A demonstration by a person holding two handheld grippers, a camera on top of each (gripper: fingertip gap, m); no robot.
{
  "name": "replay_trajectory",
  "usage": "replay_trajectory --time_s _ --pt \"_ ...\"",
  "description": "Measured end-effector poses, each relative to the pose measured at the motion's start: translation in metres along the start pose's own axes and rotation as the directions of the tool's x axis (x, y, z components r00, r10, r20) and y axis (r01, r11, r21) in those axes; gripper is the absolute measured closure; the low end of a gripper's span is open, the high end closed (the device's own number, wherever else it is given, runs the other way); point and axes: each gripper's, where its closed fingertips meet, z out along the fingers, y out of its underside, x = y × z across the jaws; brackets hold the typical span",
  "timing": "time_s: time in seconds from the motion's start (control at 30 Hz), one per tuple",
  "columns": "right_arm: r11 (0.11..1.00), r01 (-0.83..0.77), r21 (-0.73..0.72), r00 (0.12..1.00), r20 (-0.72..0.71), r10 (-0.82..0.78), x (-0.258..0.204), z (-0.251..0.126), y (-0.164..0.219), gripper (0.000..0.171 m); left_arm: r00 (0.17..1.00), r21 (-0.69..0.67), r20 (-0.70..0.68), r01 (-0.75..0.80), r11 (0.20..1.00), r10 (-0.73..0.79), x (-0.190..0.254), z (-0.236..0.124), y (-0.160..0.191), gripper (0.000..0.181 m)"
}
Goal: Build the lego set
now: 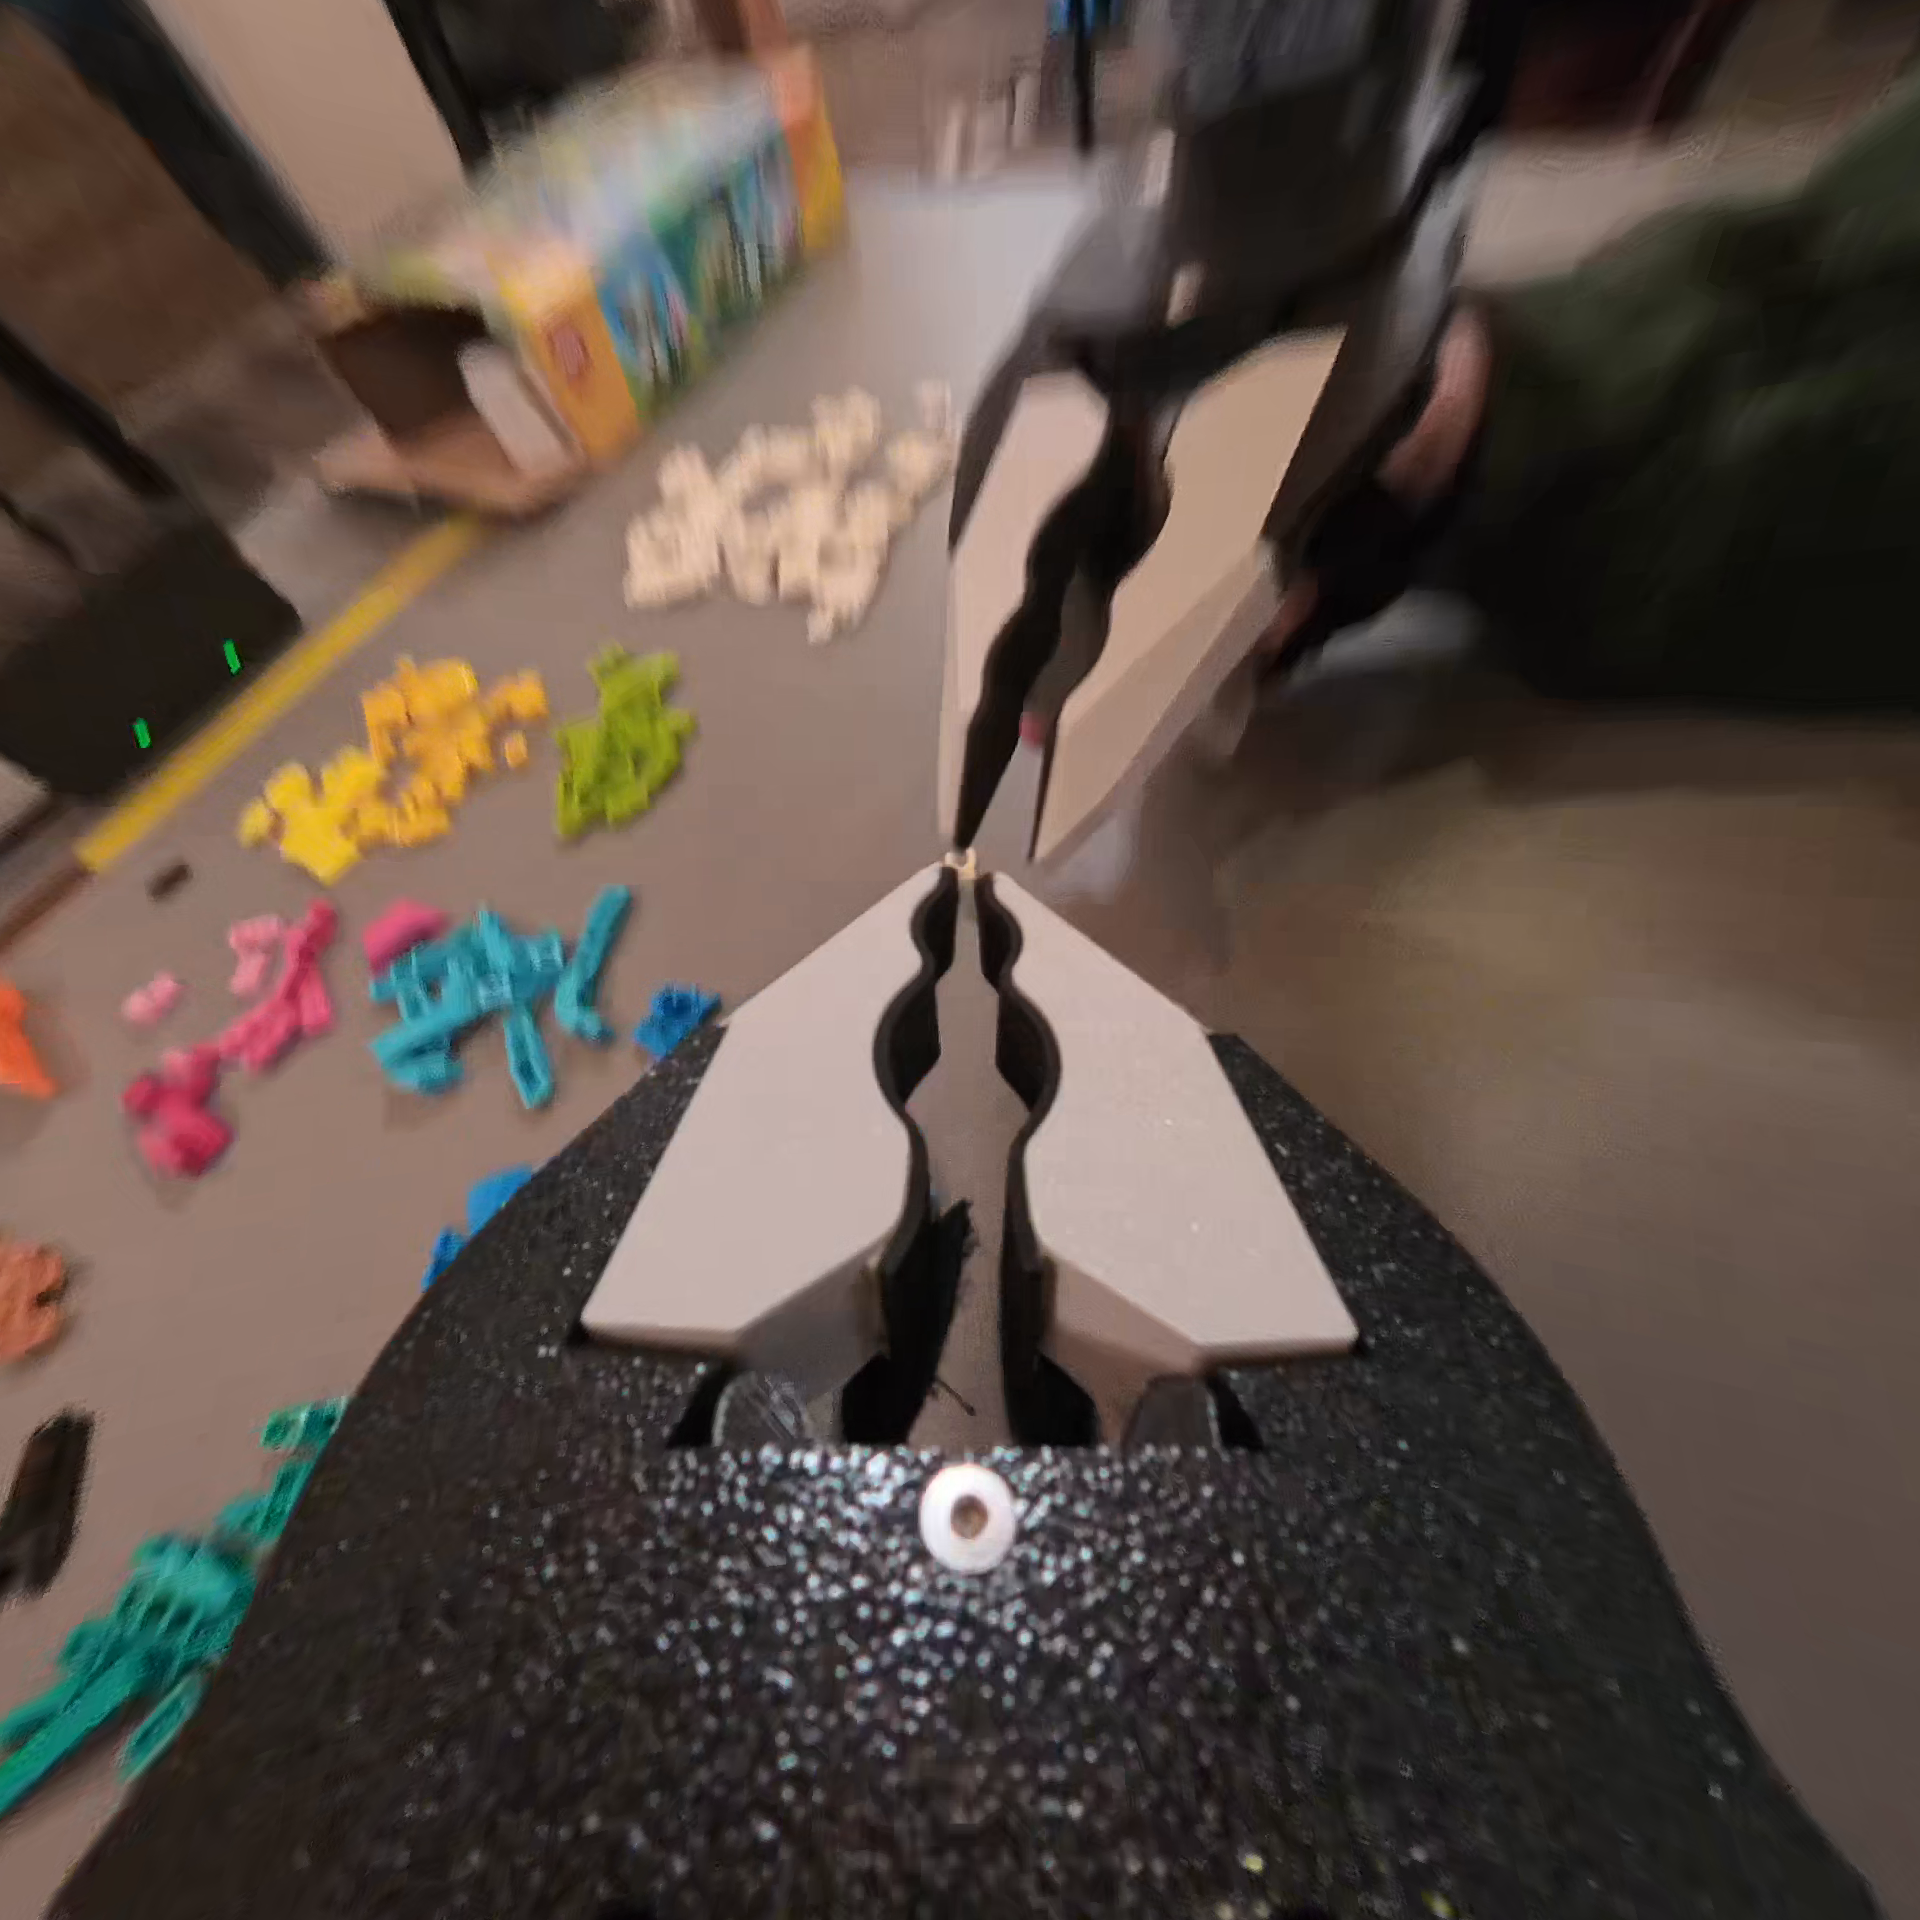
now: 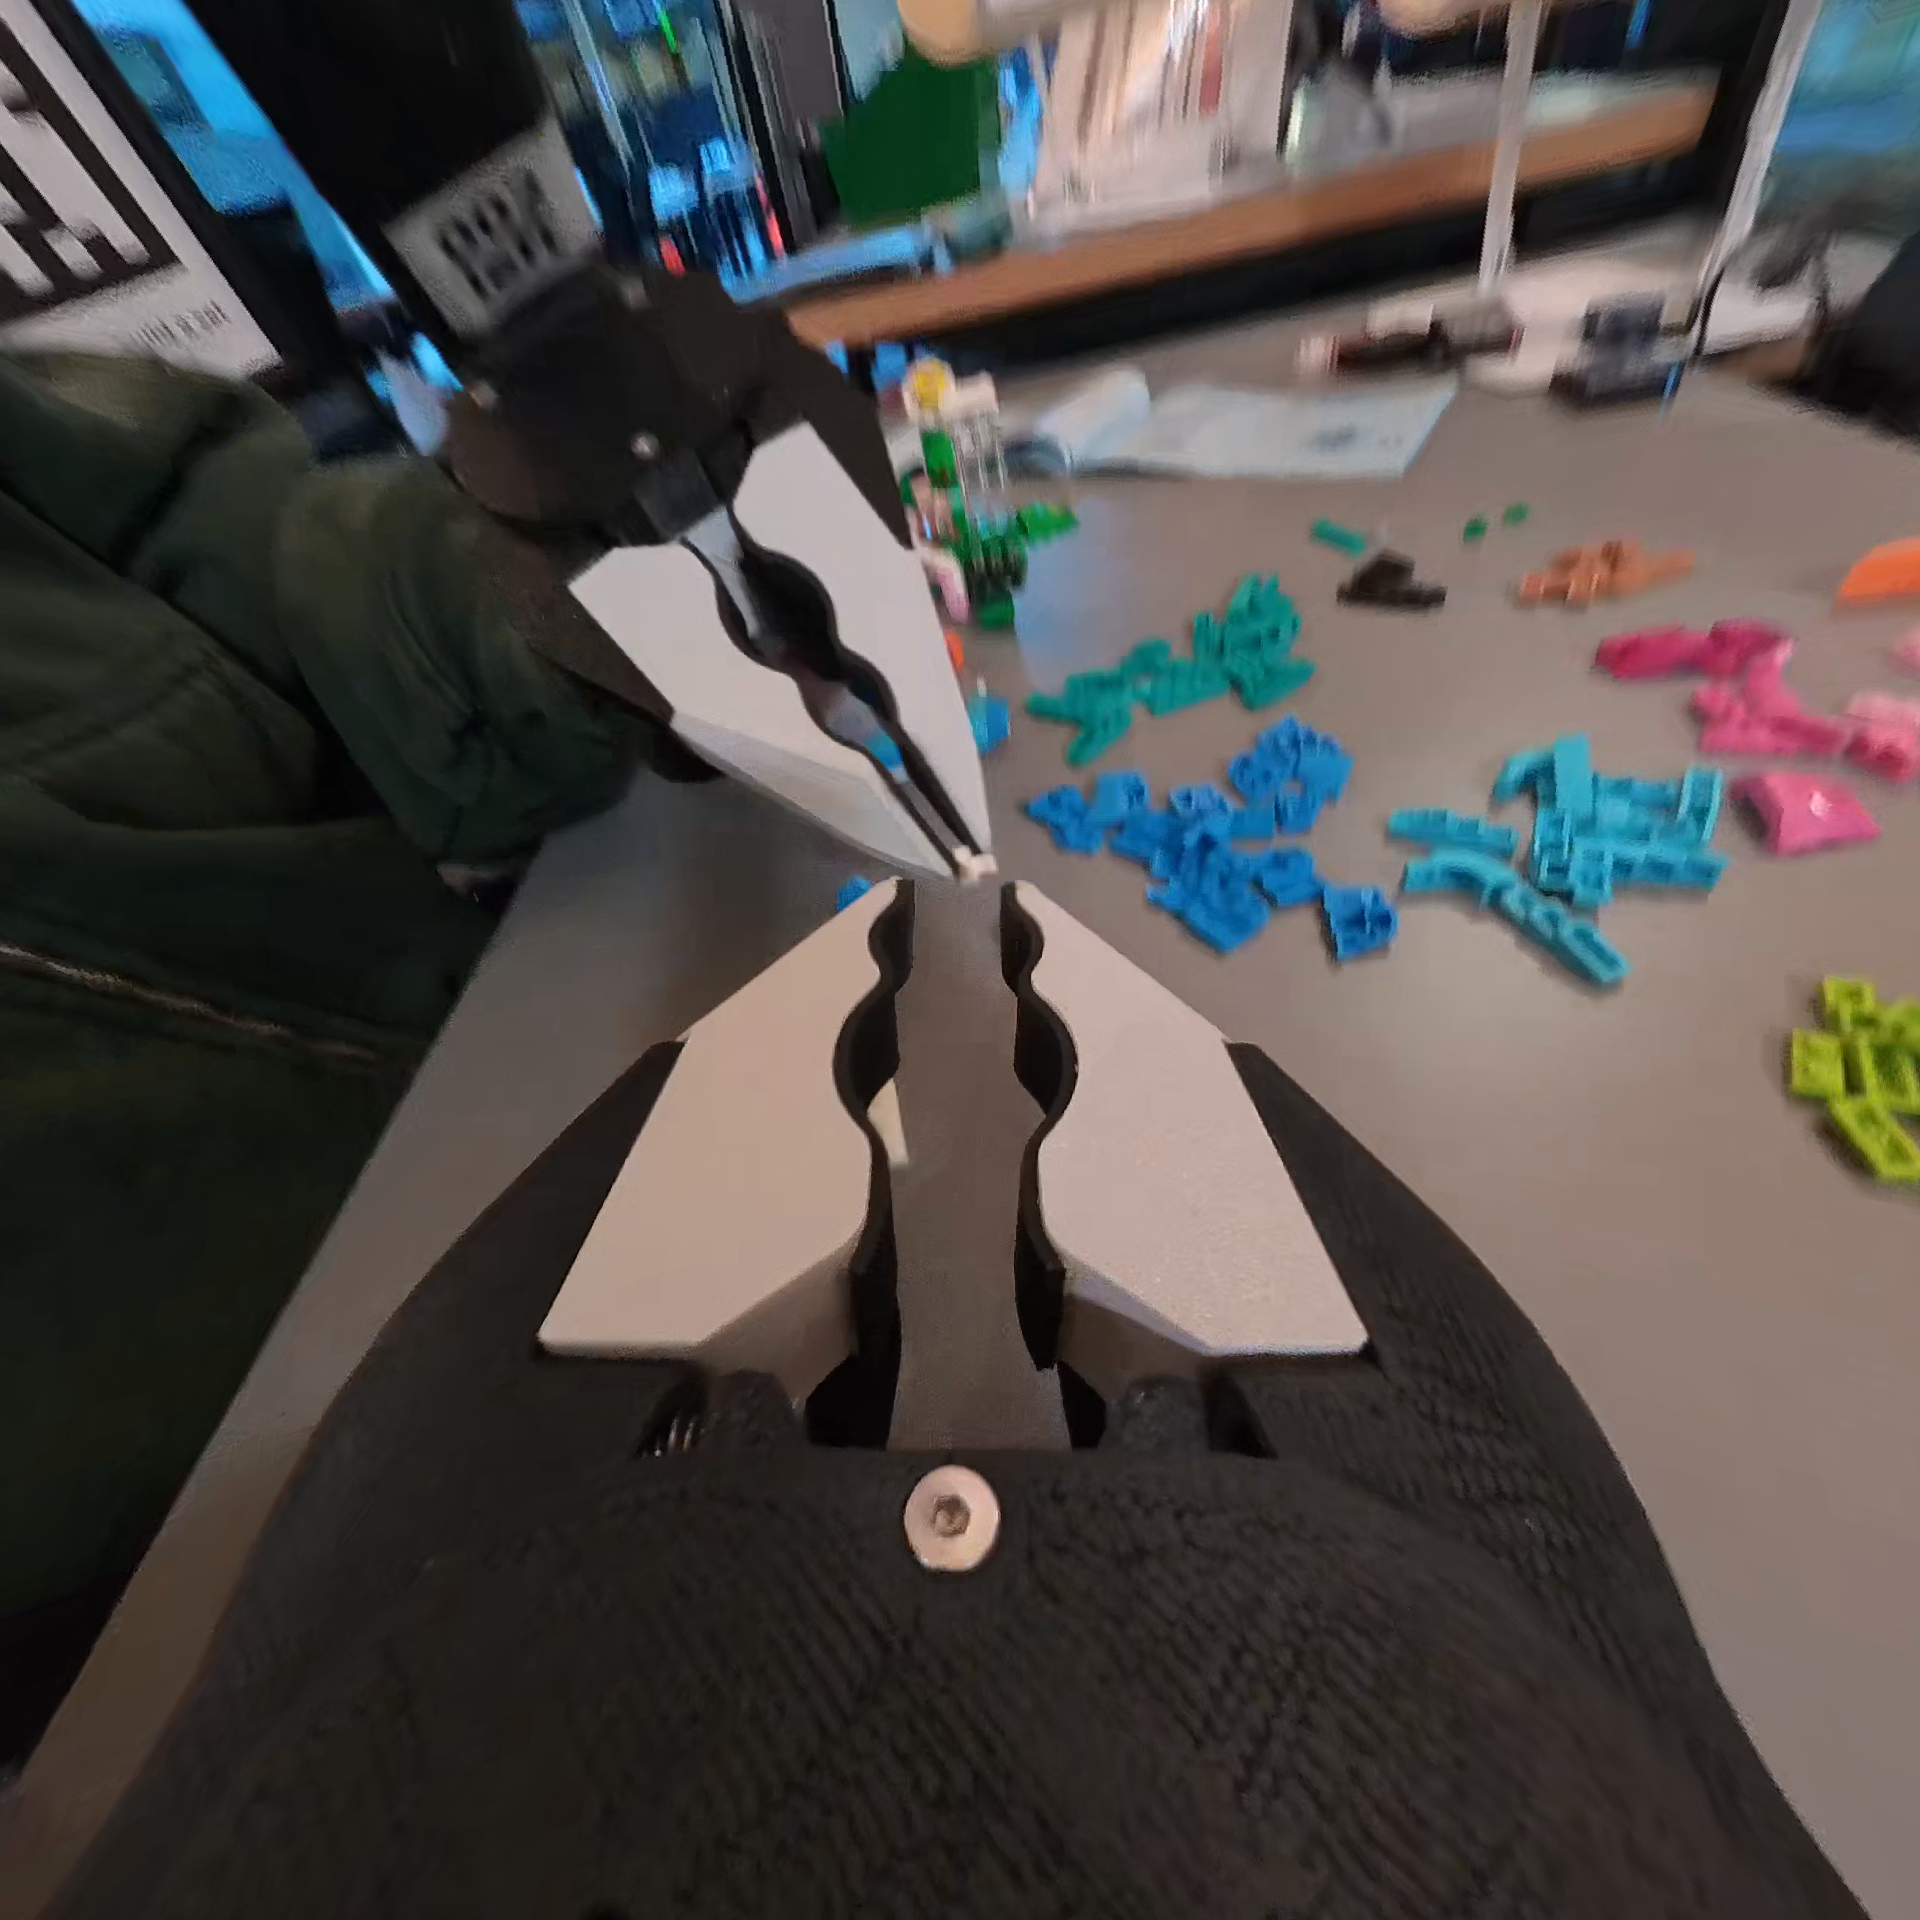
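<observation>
My left gripper (image 1: 966, 878) is shut on a tiny white lego piece (image 1: 964, 859) at its fingertips, above the grey table. My right gripper (image 2: 956, 888) is open and empty, its tips just below and on either side of that white piece (image 2: 975, 862). In the right wrist view the left gripper (image 2: 961, 857) comes in from the upper left, tip to tip with mine. In the left wrist view the right gripper (image 1: 1003, 842) hangs from above, its fingers slightly apart. A partly built green model (image 2: 966, 499) stands farther back on the table.
Bricks lie sorted in piles by colour: white (image 1: 790, 520), yellow (image 1: 405, 758), lime (image 1: 623, 738), pink (image 1: 270, 997), turquoise (image 2: 1569, 842), blue (image 2: 1205, 821), teal (image 2: 1195, 665). Lego boxes (image 1: 665, 281) and an open booklet (image 2: 1226, 426) lie at the back. A dark green sleeve (image 2: 208, 675) is at the table edge.
</observation>
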Motion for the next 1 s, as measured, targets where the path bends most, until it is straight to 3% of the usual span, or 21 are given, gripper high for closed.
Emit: replay_trajectory --time_s 0.03,0.1,0.17,0.23,0.33,0.47,0.57,0.77,0.87,0.93,1.0 --pt "0.998 -0.004 0.067 1.0 0.019 0.002 -0.004 -0.002 -0.011 0.157 0.999 0.117 -0.03 0.038 0.992 -0.035 0.002 -0.008 -0.018 0.181" --pt "0.972 -0.028 0.232 0.997 0.08 0.01 -0.014 -0.01 -0.037 0.156 0.975 0.303 -0.181 0.178 0.936 -0.126 0.013 -0.026 -0.047 0.181" --pt "0.915 0.008 0.402 0.992 0.114 -0.059 -0.027 -0.022 -0.063 0.155 0.9 0.381 -0.37 0.374 0.845 -0.231 0.02 -0.042 -0.067 0.181" --pt "0.846 0.185 0.499 0.976 0.005 -0.217 -0.039 -0.032 -0.08 0.149 0.807 0.4 -0.493 0.541 0.74 -0.323 0.016 -0.053 -0.077 0.181" --pt "0.777 0.503 0.379 0.864 -0.224 -0.45 -0.048 -0.028 -0.082 0.145 0.707 0.385 -0.592 0.67 0.634 -0.388 0.015 -0.057 -0.083 0.181" --pt "0.723 0.612 0.322 0.791 -0.288 -0.541 -0.056 -0.024 -0.082 0.156 0.607 0.339 -0.683 0.756 0.559 -0.406 0.022 -0.058 -0.088 0.181" --pt "0.728 0.612 0.31 0.79 -0.273 -0.549 -0.056 -0.024 -0.08 0.16 0.569 0.311 -0.707 0.783 0.539 -0.42 0.022 -0.056 -0.087 0.181" --pt "0.734 0.624 0.268 0.781 -0.242 -0.576 -0.057 -0.017 -0.071 0.15 0.516 0.265 -0.733 0.817 0.511 -0.444 0.024 -0.052 -0.082 0.181" --pt "0.731 0.639 0.24 0.767 -0.263 -0.585 -0.053 -0.017 -0.069 0.158 0.514 0.252 -0.725 0.817 0.518 -0.459 0.025 -0.05 -0.079 0.181" --pt "0.748 0.638 0.184 0.766 -0.251 -0.592 -0.047 -0.016 -0.063 0.158 0.537 0.253 -0.682 0.81 0.529 -0.496 0.022 -0.044 -0.074 0.181" --pt "0.753 0.658 0.029 0.736 -0.239 -0.634 -0.031 -0.015 -0.045 0.158 0.613 0.26 -0.563 0.768 0.585 -0.554 0.014 -0.035 -0.06 0.181"
